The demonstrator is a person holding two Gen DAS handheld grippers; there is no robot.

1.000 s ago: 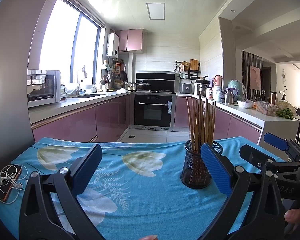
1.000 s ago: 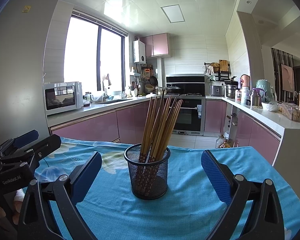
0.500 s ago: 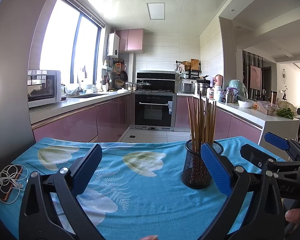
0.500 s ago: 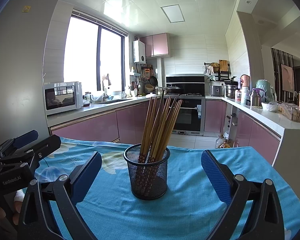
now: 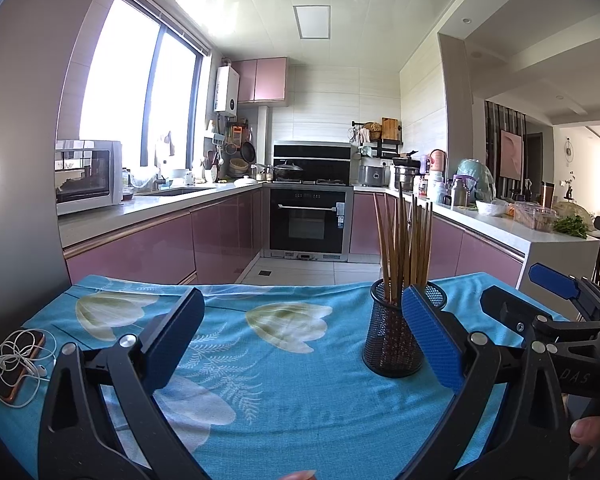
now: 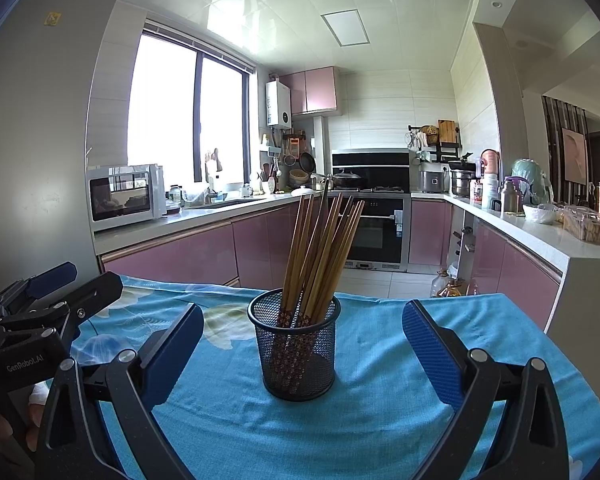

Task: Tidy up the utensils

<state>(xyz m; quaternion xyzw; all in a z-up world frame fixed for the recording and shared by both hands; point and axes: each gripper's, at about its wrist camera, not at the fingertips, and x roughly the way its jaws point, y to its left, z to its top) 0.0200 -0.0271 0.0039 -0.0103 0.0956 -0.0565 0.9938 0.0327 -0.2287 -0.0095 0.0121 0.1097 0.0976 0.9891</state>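
A black mesh cup point(image 6: 298, 354) stands upright on the blue floral tablecloth point(image 6: 380, 400), holding several wooden chopsticks point(image 6: 320, 248). My right gripper point(image 6: 302, 350) is open, its blue pads wide apart on either side of the cup, nearer the camera and not touching it. In the left wrist view the same cup point(image 5: 392, 340) sits right of centre, partly behind the right pad point(image 5: 430, 336). My left gripper point(image 5: 300, 336) is open with nothing between its fingers. The right gripper's body point(image 5: 556, 320) shows at that view's right edge.
A phone with tangled white earphones point(image 5: 16, 364) lies at the cloth's left edge. Beyond the table are pink kitchen cabinets, an oven point(image 5: 308, 222) and a counter point(image 5: 512, 228) with jars and food. The left gripper's body point(image 6: 32, 320) shows at the left of the right wrist view.
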